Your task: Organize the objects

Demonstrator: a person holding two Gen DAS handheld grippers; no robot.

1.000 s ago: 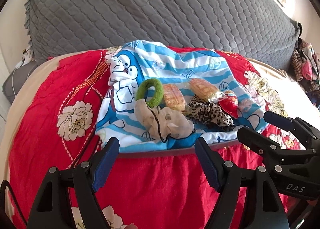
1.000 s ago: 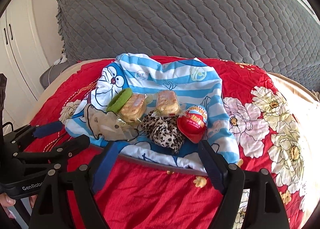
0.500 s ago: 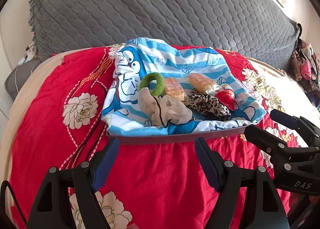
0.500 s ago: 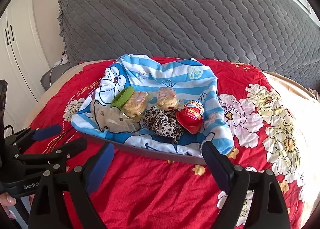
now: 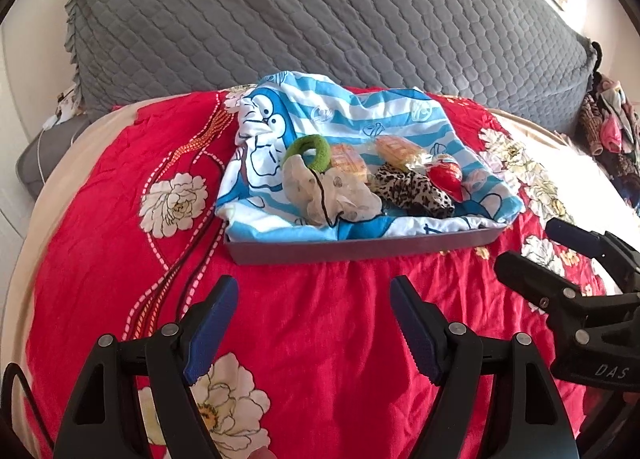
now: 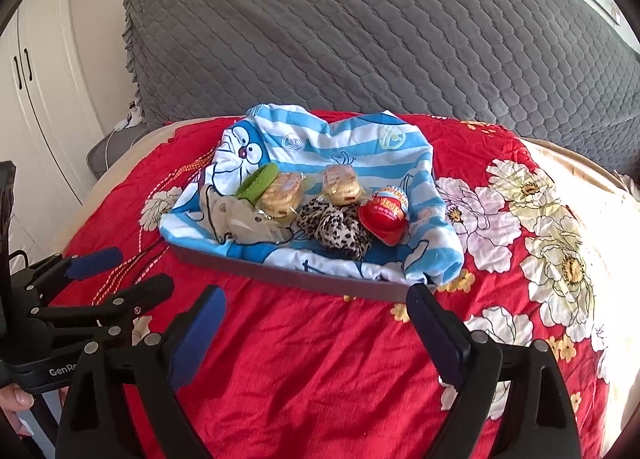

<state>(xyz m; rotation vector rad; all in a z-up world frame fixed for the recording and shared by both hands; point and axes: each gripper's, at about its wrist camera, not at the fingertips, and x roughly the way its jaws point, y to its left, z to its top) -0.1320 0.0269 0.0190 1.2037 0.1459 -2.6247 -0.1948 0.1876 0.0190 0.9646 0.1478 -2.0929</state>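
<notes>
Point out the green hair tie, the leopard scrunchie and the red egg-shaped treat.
green hair tie (image 5: 316, 151), left wrist view, on its right curve.
leopard scrunchie (image 6: 336, 227), right wrist view, on its middle folds.
red egg-shaped treat (image 6: 384, 215), right wrist view, on its red front.

The left tool is matte black plastic, its two broad arms ending in ribbed dark blue pads, with round silver screws at the joints. The right tool has the same black frame, blue pads and silver screws. White letters mark each tool's side: "DAS" on the right one, "GenRo" on the left. A thin black cable loops beside the left tool.
</notes>
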